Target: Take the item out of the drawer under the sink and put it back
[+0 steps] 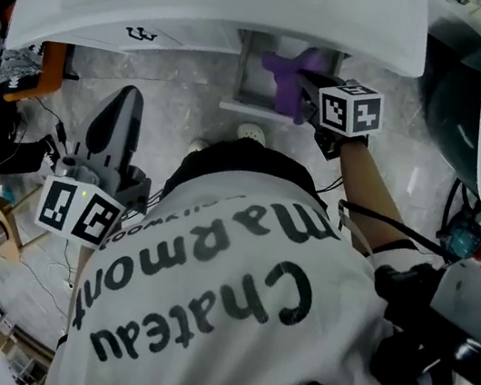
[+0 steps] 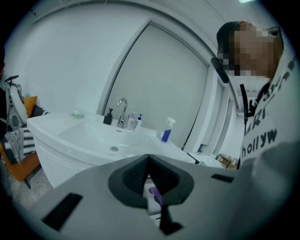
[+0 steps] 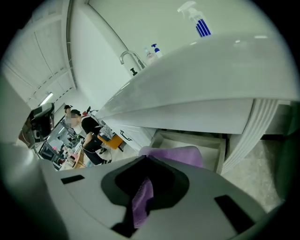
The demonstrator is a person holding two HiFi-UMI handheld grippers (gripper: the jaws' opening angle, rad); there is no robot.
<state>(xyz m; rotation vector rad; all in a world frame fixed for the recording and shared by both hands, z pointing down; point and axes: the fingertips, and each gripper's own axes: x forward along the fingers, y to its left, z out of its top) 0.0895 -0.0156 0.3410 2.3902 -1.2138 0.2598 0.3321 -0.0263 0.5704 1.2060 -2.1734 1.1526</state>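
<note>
**A:** Starting closest in, what does the shirt (image 1: 230, 305) say?

**B:** "Chateau Marmont", in big dark letters across the back. The person is bent low to reach under the sink (image 2: 93, 133).

**A:** Why is the left claw (image 2: 148, 161) hanging off to the side?

**B:** It looks spare for this step. Its jaws are together with nothing between them, and it sits well apart from the work.

**A:** And the right claw (image 3: 147, 161)?

**B:** It's pinched tight on the purple cloth (image 3: 173, 154). The cloth hangs just above the open drawer (image 3: 220, 152), so I'd judge it is out and not yet put back.

**A:** Is there any other writing?

**B:** The spray bottle (image 3: 199, 23) on the sink top has blue stripes, but its label is too small to read.
</note>
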